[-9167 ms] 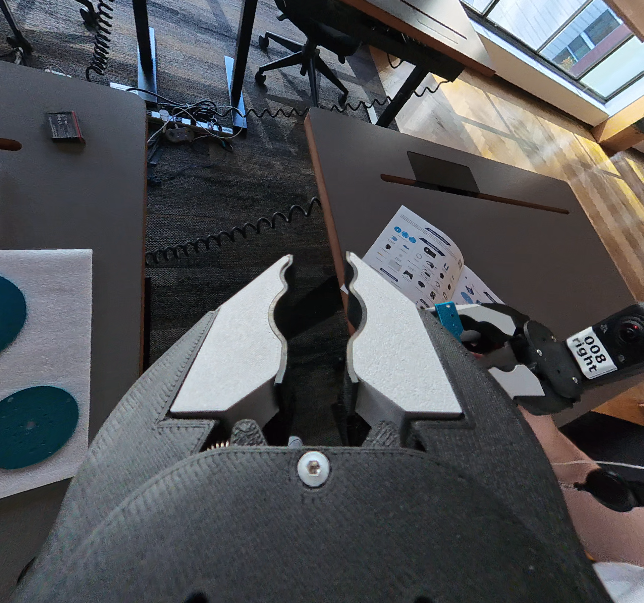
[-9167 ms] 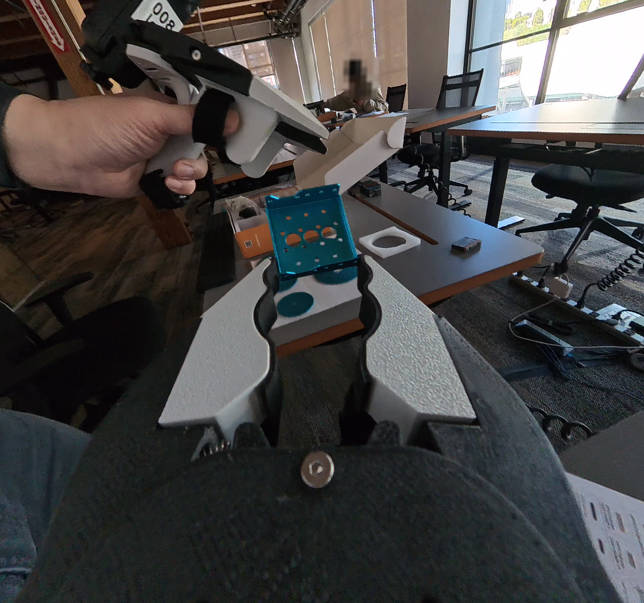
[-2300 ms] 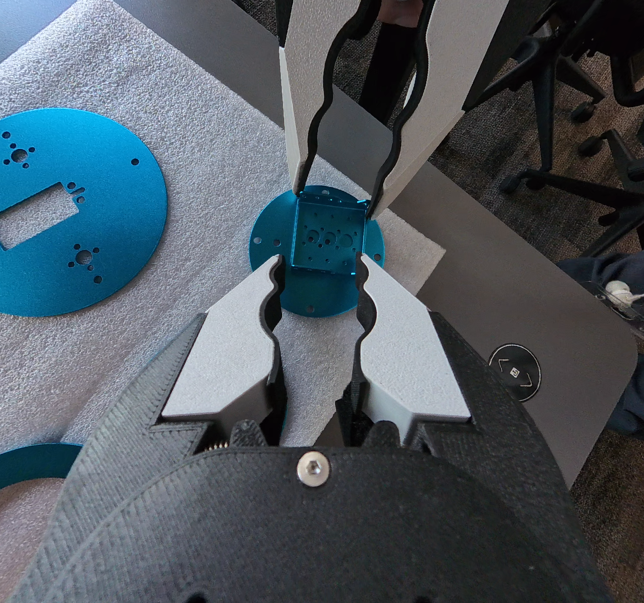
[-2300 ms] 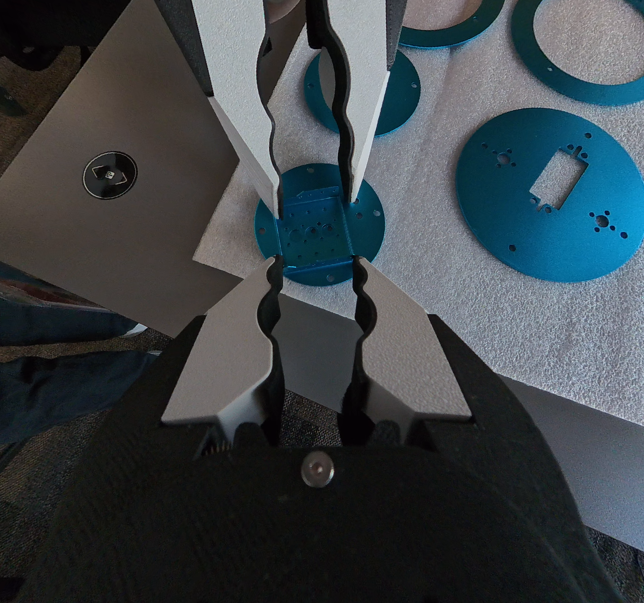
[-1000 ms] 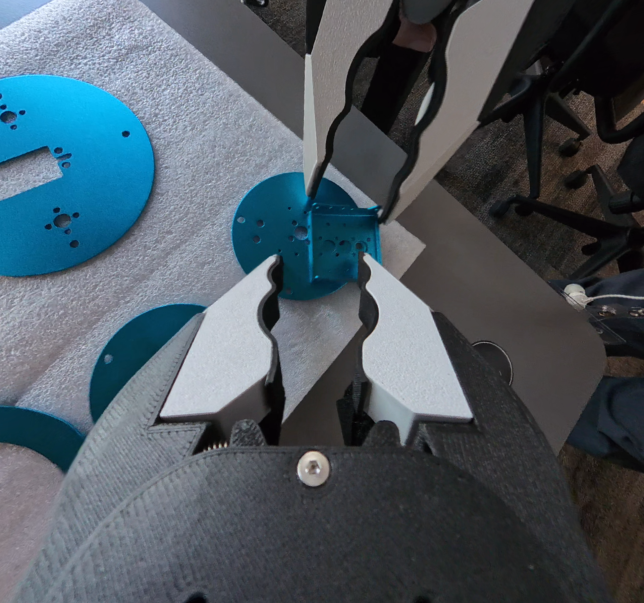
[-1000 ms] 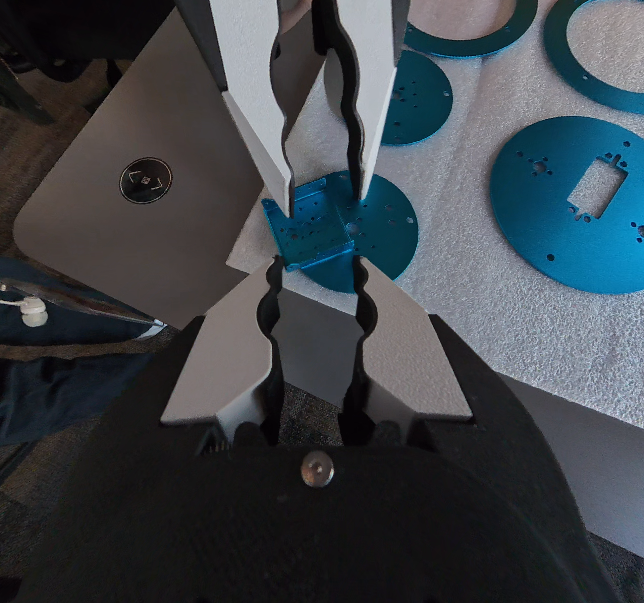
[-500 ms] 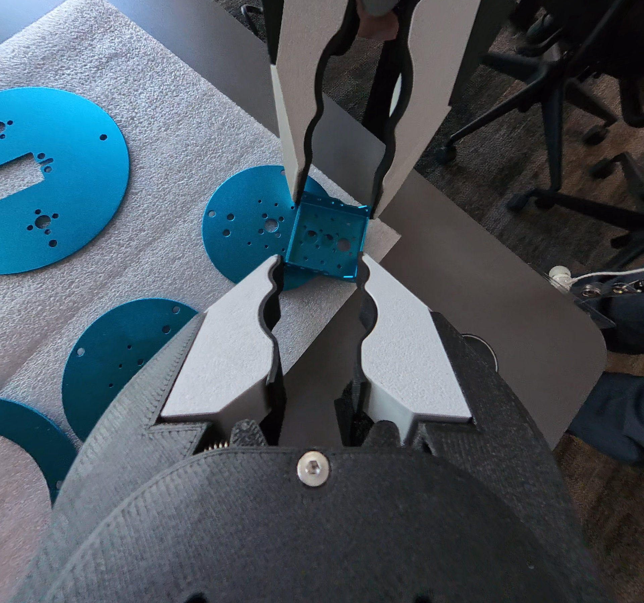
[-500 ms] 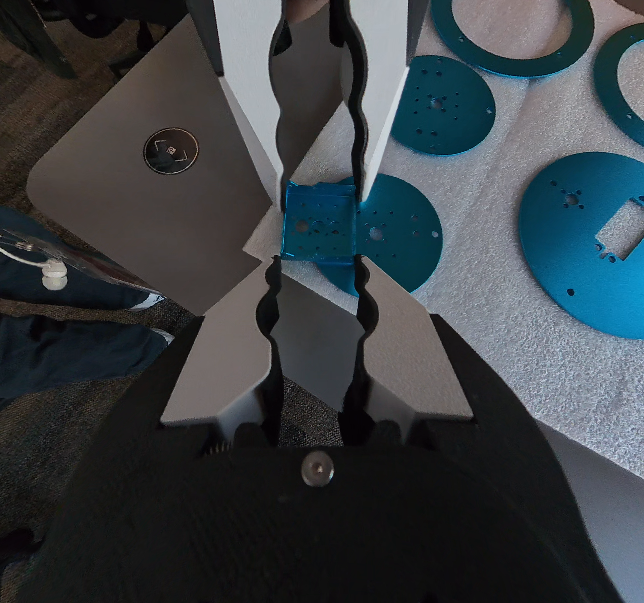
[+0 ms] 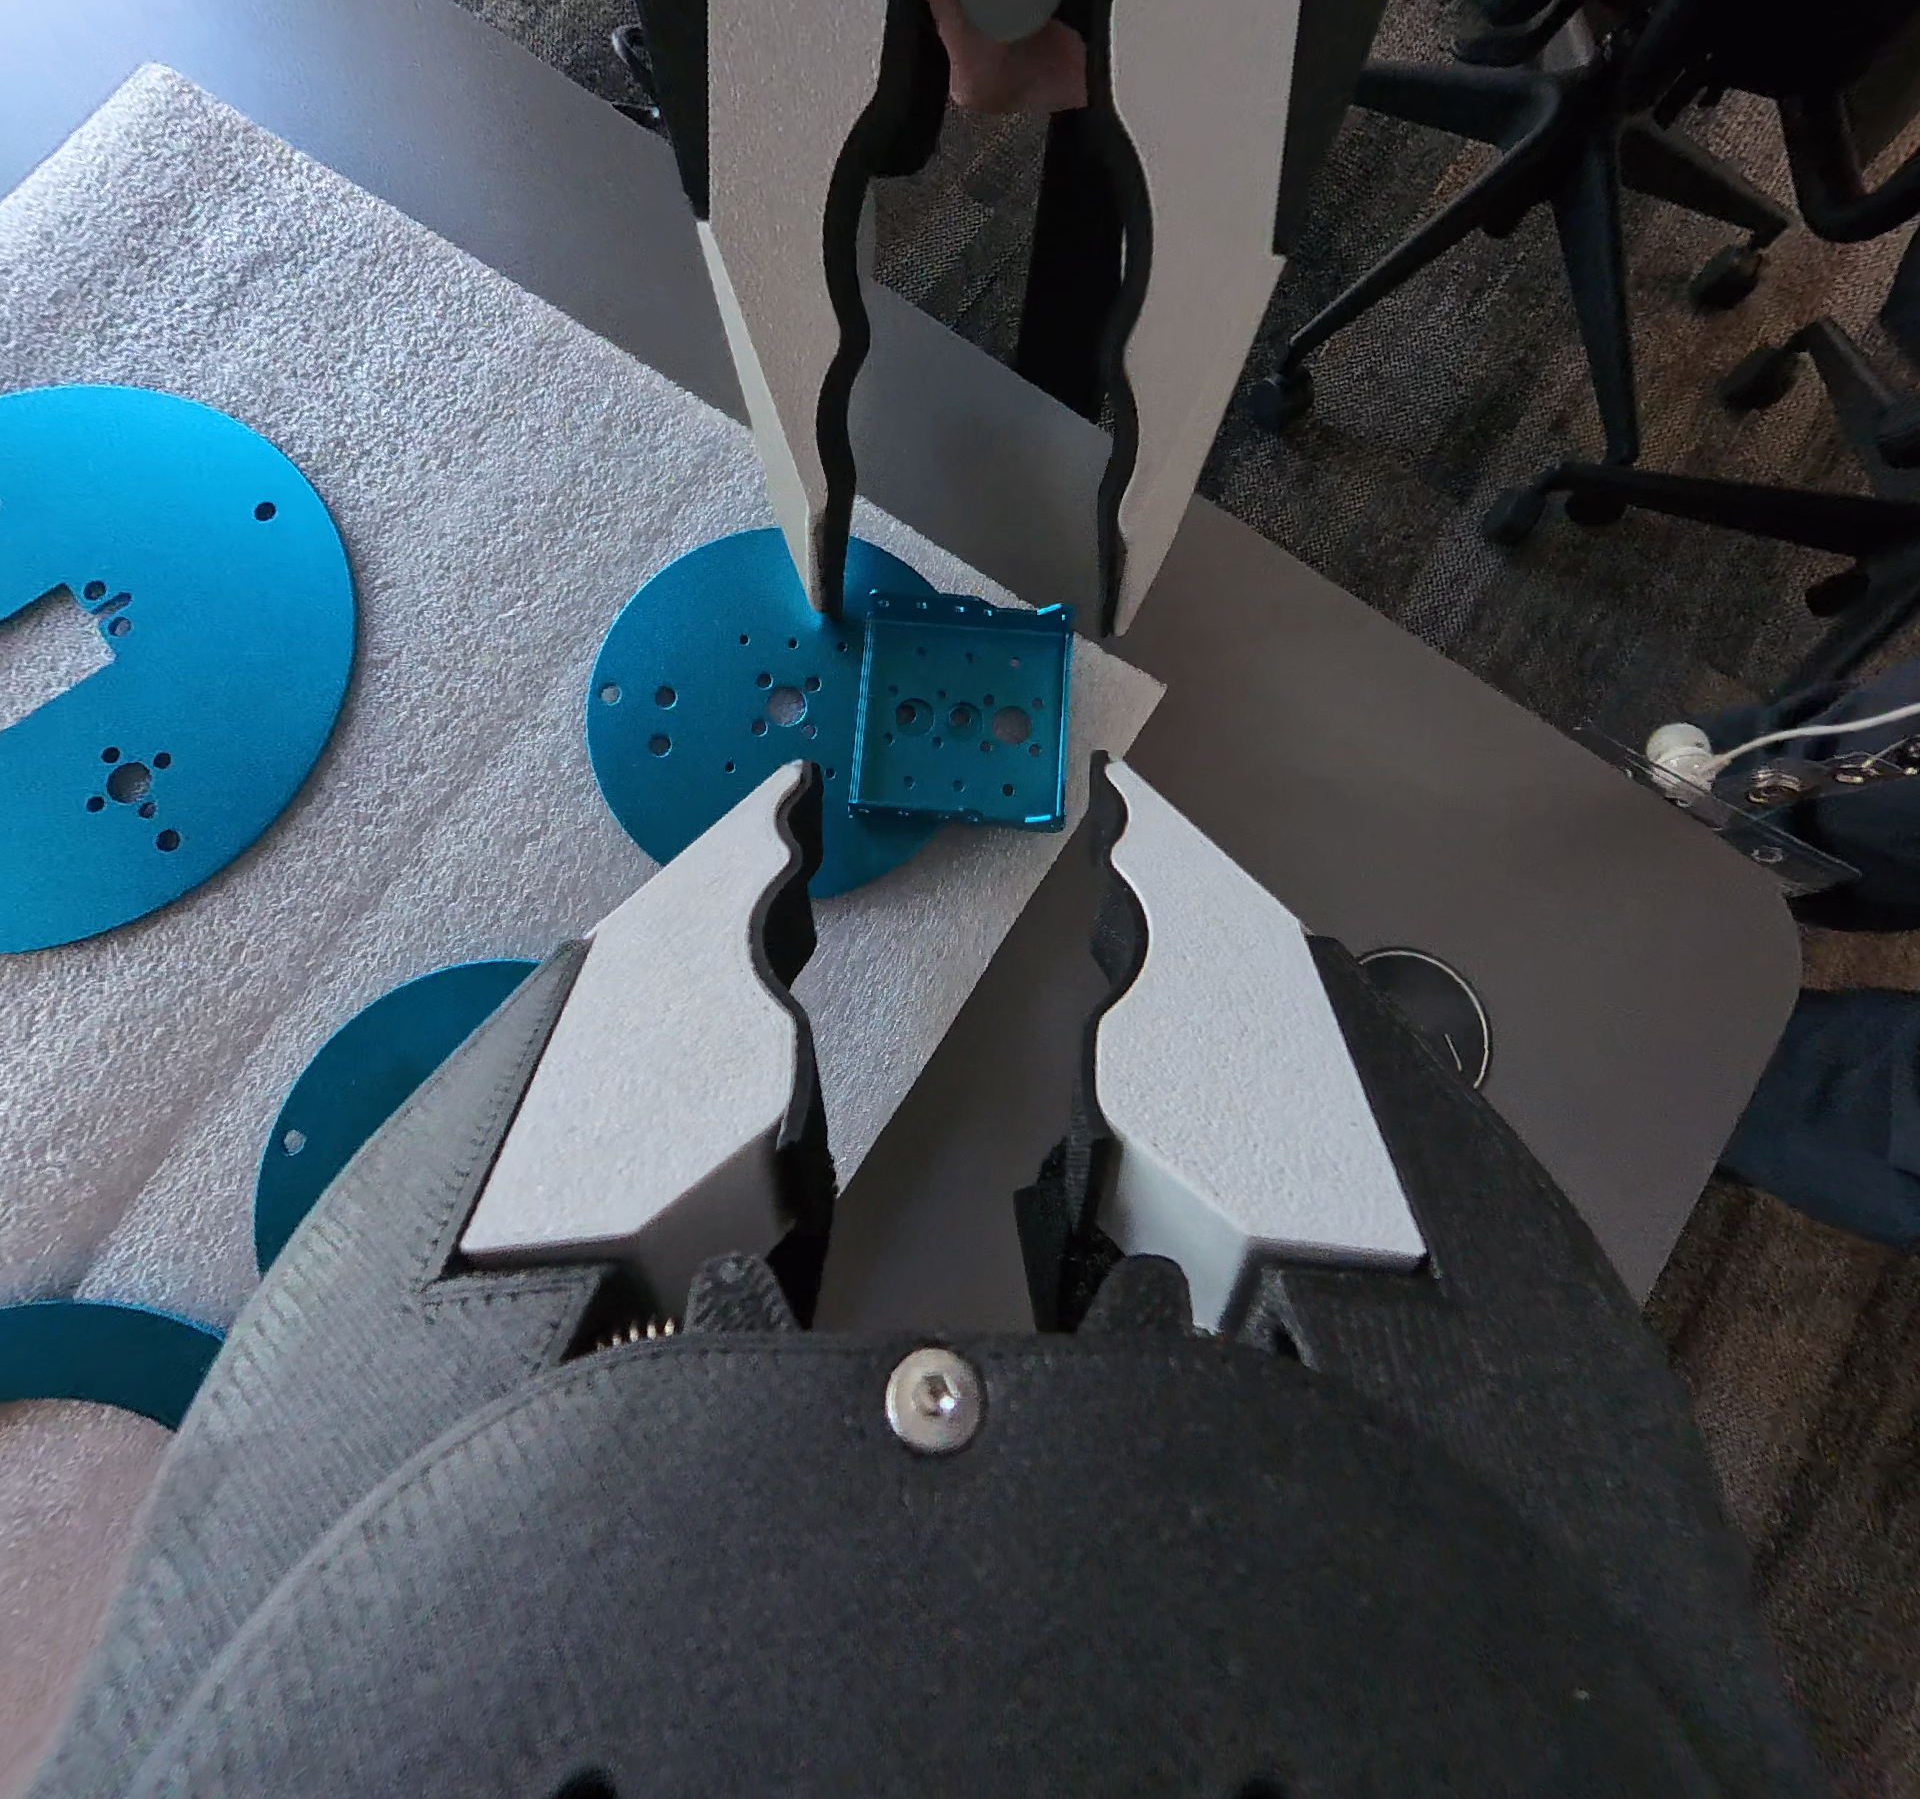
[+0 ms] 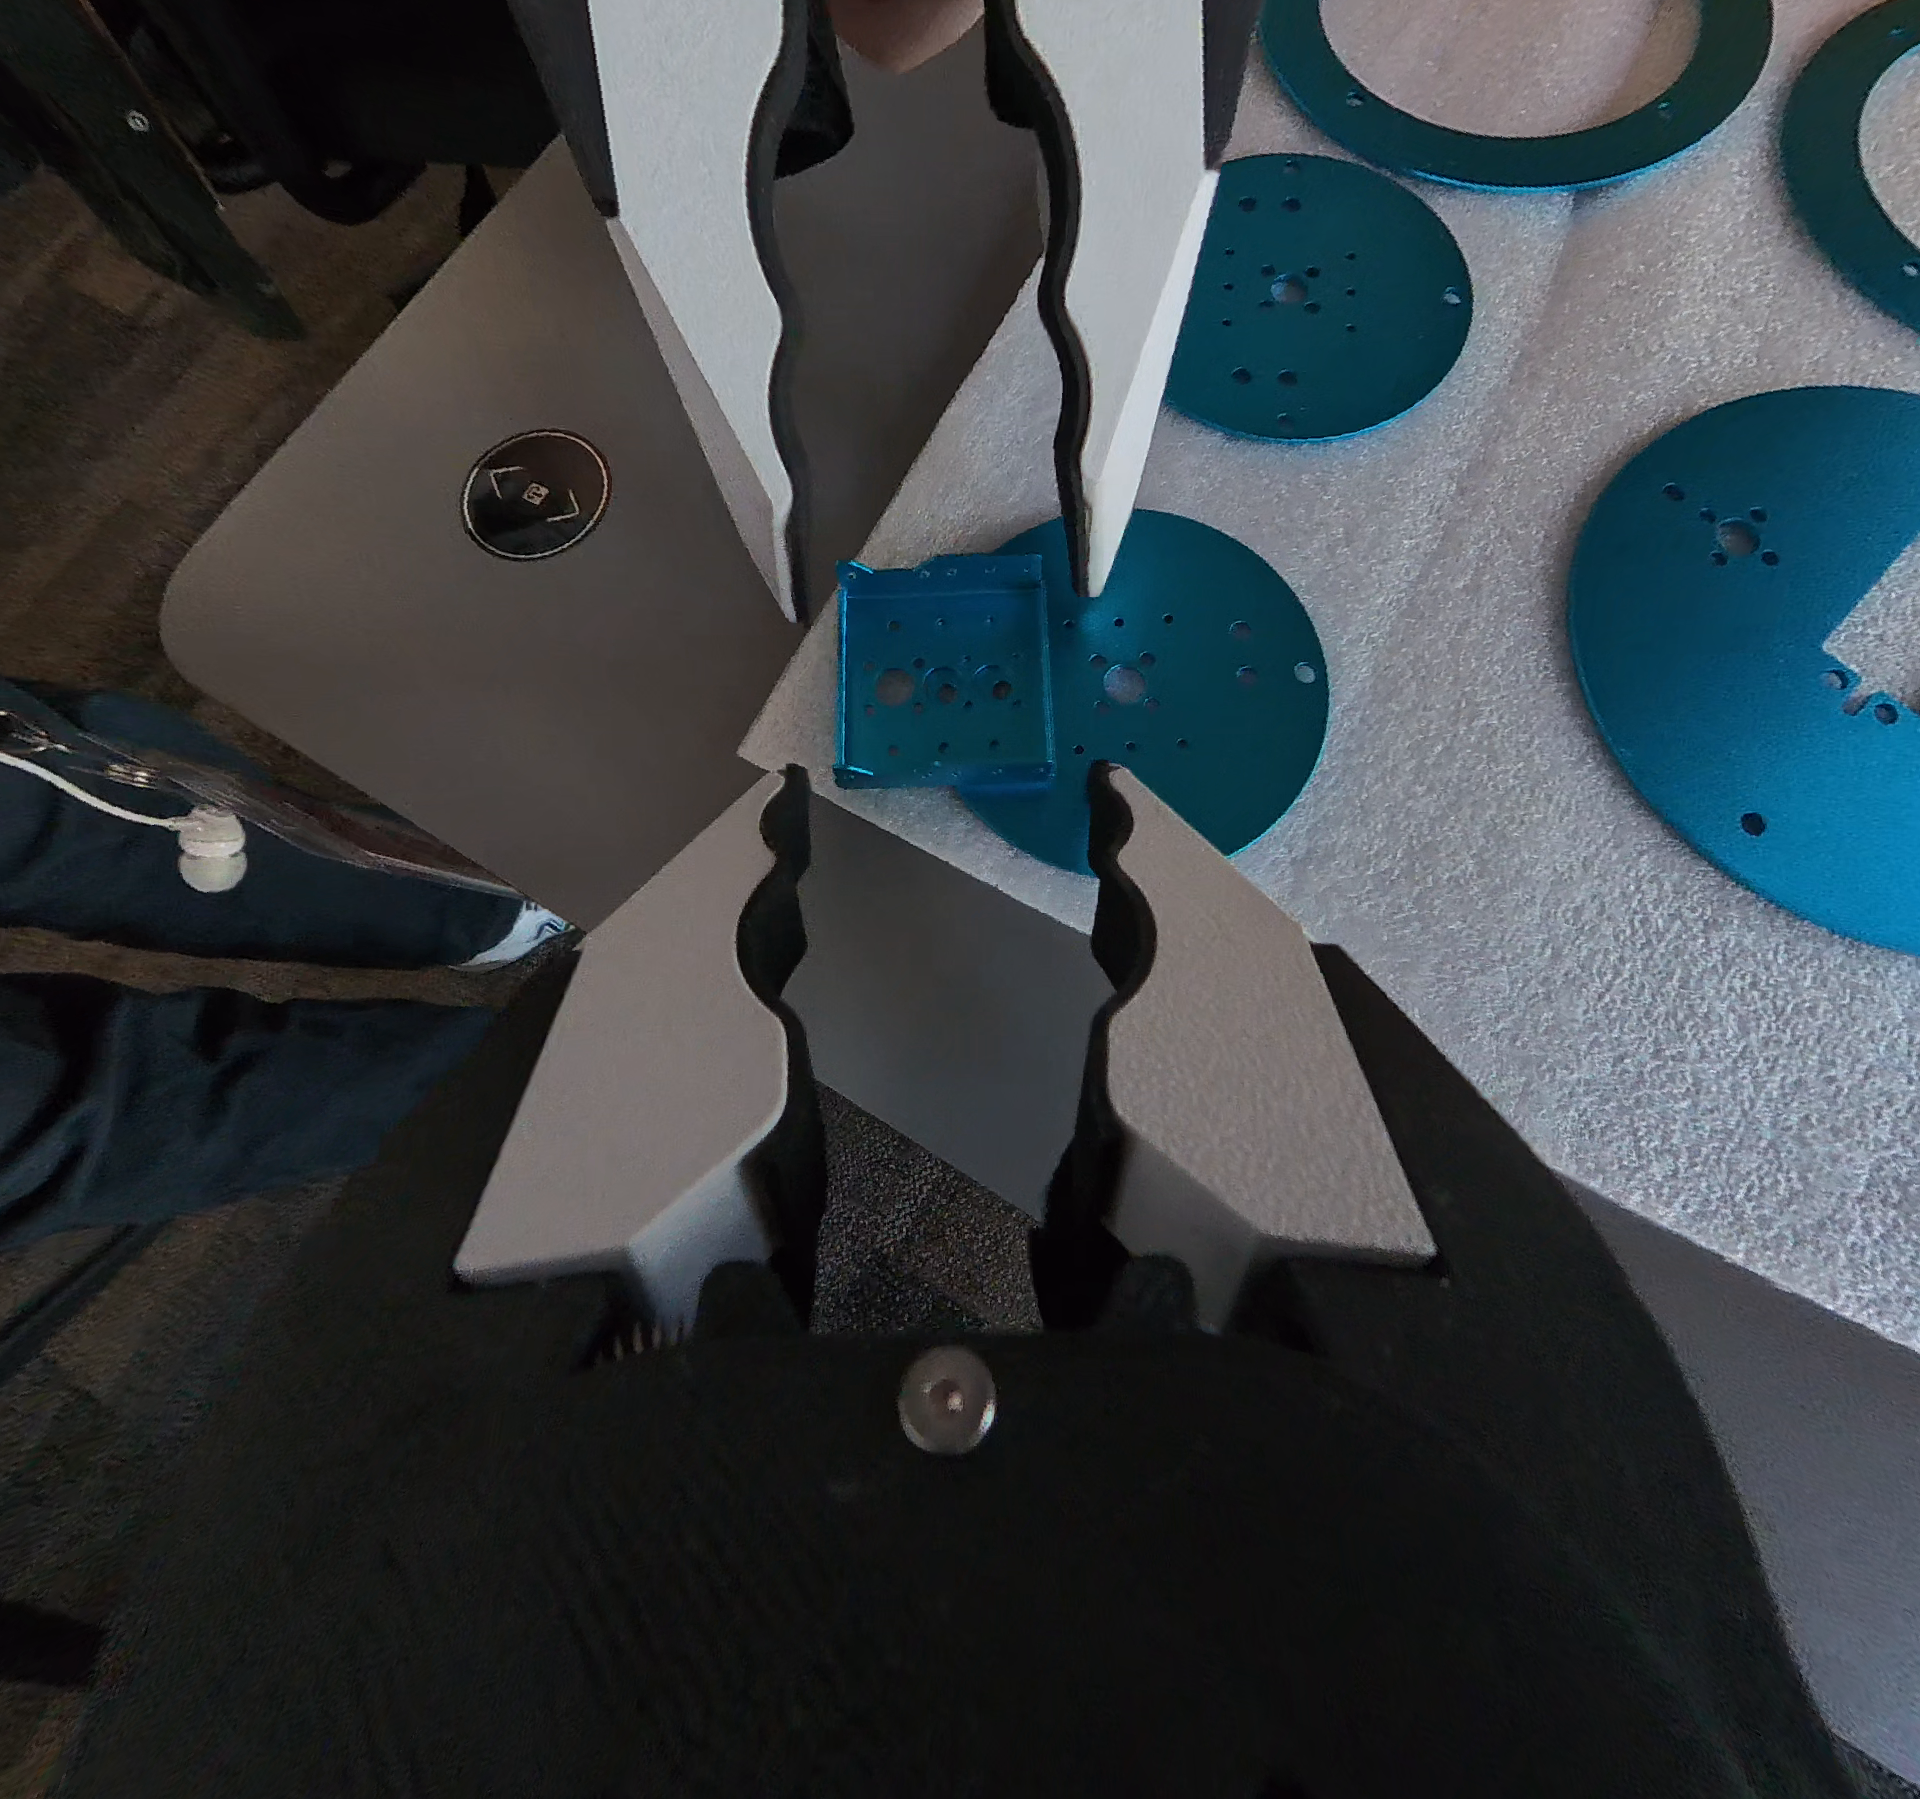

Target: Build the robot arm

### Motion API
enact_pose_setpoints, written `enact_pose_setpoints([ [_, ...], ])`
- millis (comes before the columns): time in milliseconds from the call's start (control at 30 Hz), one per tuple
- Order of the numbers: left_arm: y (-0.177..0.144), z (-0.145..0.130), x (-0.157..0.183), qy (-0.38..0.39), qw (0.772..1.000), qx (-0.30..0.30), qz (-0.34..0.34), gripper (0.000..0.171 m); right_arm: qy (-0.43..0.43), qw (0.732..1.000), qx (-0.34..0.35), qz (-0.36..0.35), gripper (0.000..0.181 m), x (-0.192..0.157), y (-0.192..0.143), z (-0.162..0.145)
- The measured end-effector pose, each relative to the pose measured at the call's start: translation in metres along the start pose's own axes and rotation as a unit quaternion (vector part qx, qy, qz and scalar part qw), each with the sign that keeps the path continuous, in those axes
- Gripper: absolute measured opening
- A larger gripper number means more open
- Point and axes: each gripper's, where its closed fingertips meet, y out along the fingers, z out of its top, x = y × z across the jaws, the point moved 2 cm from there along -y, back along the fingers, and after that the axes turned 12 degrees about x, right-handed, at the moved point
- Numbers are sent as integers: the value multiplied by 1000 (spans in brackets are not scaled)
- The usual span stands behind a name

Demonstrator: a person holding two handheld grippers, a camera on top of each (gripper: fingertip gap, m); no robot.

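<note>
A small blue U-shaped metal bracket (image 9: 961, 726) with several holes lies flat at the corner of a white foam sheet (image 9: 468, 347), partly on a small blue perforated disc (image 9: 707, 710). My left gripper (image 9: 951, 773) is open, with its tips just either side of the bracket's near edge and a small gap on each side. My right gripper (image 9: 966, 611) reaches in from the opposite side, also open. In the right wrist view the bracket (image 10: 940, 679) sits between my right gripper (image 10: 945, 773) and my left gripper (image 10: 940, 596), beside the disc (image 10: 1174, 689). Neither gripper holds it.
A large blue disc (image 10: 1766, 658) with a rectangular cutout, another small disc (image 10: 1314, 295) and blue rings (image 10: 1507, 24) lie on the foam. The grey table (image 9: 1403, 814) ends in a rounded corner close by, with a round black button (image 10: 535, 494). Chair legs (image 9: 1610, 347) stand on the carpet beyond. My left gripper's tips are some 8 centimeters from the round black button (image 10: 535, 494).
Both grippers had pinched the bracket and slid it from the disc's middle to the foam's corner. Now both have opened and the bracket lies free.
</note>
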Motion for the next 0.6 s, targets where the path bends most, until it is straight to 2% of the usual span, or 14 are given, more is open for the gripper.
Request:
enact_pose_setpoints([
  [267,-2,-6,-1,-12,1000,-6,3,42,-7,1000,7,-20,41,-1,0,0],
  [600,-4,3,-16,-31,999,9,18,41,-15,1000,1,-24,40,14,-3,3],
])
